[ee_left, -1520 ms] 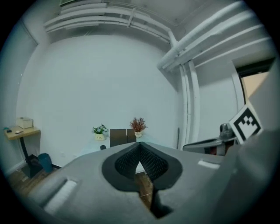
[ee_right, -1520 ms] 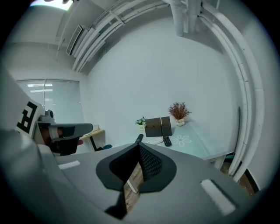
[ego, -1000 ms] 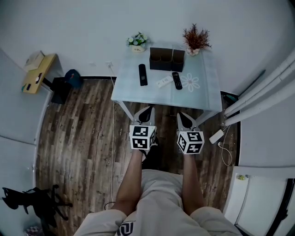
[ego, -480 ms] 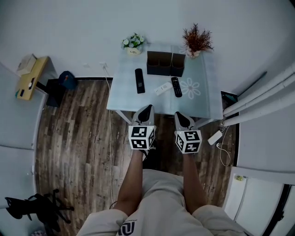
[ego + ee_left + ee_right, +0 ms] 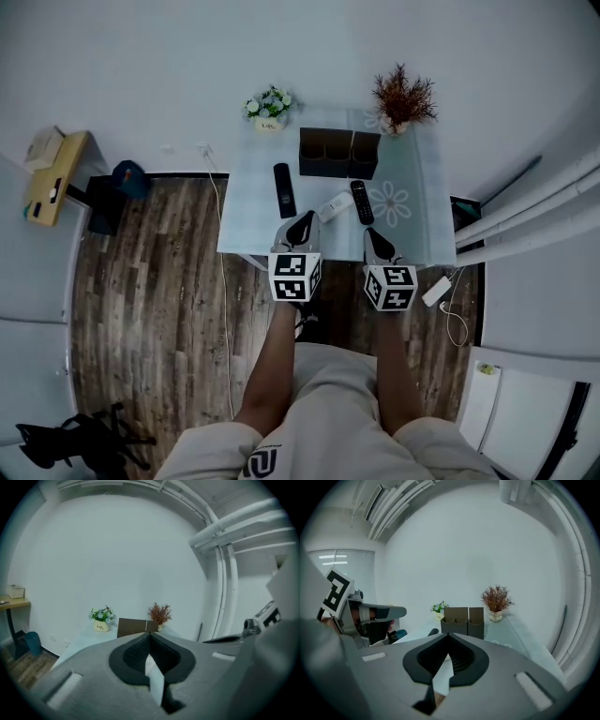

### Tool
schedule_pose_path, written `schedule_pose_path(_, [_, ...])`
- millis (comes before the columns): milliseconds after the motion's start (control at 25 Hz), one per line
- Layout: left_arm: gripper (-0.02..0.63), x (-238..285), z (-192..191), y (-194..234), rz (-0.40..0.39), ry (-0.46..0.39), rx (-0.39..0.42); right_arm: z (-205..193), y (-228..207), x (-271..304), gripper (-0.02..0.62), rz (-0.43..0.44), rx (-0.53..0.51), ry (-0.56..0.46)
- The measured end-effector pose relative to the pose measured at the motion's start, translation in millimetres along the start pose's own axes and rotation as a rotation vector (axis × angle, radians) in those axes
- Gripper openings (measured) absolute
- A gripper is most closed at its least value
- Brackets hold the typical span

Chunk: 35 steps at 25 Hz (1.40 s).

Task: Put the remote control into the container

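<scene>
Three remotes lie on the pale blue table [image 5: 253, 211]: a black one [image 5: 283, 190] at the left, a white one [image 5: 335, 206] in the middle and a black one [image 5: 361, 202] at the right. Behind them stands the dark divided container [image 5: 339, 153], also in the left gripper view [image 5: 136, 626] and the right gripper view [image 5: 464, 620]. My left gripper [image 5: 302, 222] hangs over the table's front edge, shut and empty. My right gripper [image 5: 373, 234] is beside it, also shut and empty. In both gripper views the jaws meet with nothing between them.
A white flower pot [image 5: 267, 105] and a reddish dried plant [image 5: 403, 94] flank the container at the table's back. A white power strip [image 5: 436, 291] lies on the wood floor at the right. White pipes [image 5: 534, 211] run along the right wall. A wooden desk [image 5: 52, 178] stands far left.
Both grippers have moved forward to the table's front edge, and the table has come nearer in the head view. The jaws stay shut and the remotes have not moved.
</scene>
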<state>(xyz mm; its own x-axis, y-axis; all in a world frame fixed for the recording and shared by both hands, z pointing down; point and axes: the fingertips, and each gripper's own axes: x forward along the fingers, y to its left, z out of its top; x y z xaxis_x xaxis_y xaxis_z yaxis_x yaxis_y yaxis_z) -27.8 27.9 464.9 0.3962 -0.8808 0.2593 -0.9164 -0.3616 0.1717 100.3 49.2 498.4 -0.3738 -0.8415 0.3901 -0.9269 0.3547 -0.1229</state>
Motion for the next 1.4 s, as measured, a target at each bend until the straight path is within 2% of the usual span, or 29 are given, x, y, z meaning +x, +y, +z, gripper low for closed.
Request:
schedule_pose_path(440, [0.003, 25, 14, 40, 0.002, 0.016, 0.017, 24, -7, 37, 0.002, -0.057, 0.018, -0.030])
schedule_pose_path(600, [0.003, 26, 7, 51, 0.002, 0.035, -0.030, 23, -10, 44, 0.002, -0.070, 0.045, -0.035])
schedule_pose_path(800, [0.003, 28, -1, 66, 0.025, 0.053, -0.031, 19, -12, 53, 0.002, -0.085, 0.049, -0.030])
schedule_pose_path(960, [0.003, 36, 4, 68, 0.037, 0.044, -0.020, 28, -17, 61, 0.002, -0.088, 0.025, -0.023])
schedule_pose_path(1120, [0.003, 44, 11, 55, -0.005, 0.040, 0.013, 45, -25, 65, 0.002, -0.103, 0.048, -0.048])
schedule_pose_path(1400, [0.003, 51, 5, 67, 0.012, 0.053, 0.015, 30, -19, 84, 0.002, -0.088, 0.011, 0.025])
